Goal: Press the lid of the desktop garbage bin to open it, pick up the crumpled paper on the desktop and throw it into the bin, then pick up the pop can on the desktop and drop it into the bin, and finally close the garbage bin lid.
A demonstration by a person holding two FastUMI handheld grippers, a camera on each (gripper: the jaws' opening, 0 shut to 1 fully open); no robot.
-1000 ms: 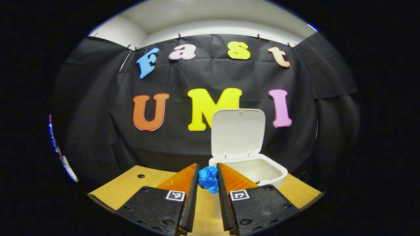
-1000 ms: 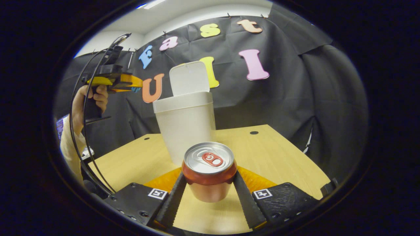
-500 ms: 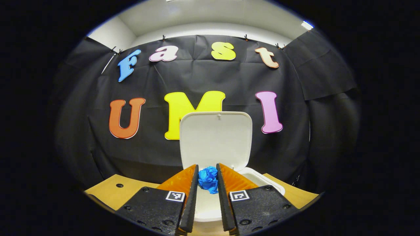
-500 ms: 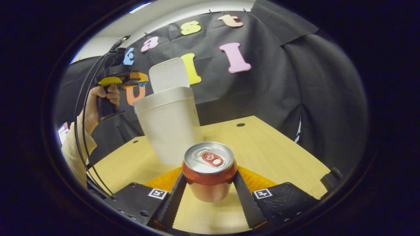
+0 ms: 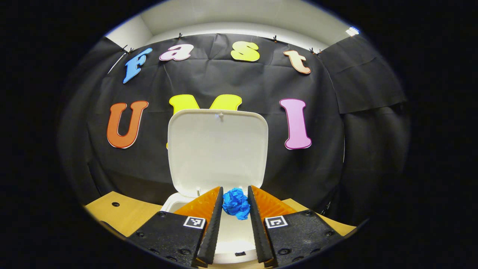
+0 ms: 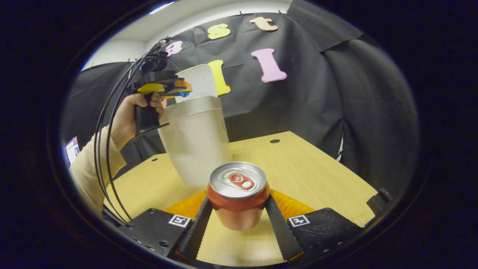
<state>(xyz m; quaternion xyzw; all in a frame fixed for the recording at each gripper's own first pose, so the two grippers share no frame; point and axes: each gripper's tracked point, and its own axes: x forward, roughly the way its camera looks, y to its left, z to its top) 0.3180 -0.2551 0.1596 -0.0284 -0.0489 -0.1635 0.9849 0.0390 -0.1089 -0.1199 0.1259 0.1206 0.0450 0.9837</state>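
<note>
The white desktop bin (image 5: 175,202) stands with its lid (image 5: 217,149) raised upright. My left gripper (image 5: 234,194) is shut on the blue crumpled paper (image 5: 236,203) and holds it over the bin's open mouth, just in front of the lid. In the right gripper view, the left gripper (image 6: 164,86) with the paper (image 6: 184,94) hangs above the bin (image 6: 196,142), beside the lid (image 6: 199,80). My right gripper (image 6: 238,203) is shut on the red pop can (image 6: 238,186), which stays upright in front of the bin.
The wooden table (image 6: 306,175) has free room to the right of the bin. A hand (image 6: 129,116) and light sleeve (image 6: 87,168) hold the left gripper, with black cables (image 6: 102,149) trailing down at the table's left side. Black cloth walls the back.
My left gripper has carried the paper rightward and forward until it is over the bin's opening. The right gripper keeps the can, and its view has shifted a little.
</note>
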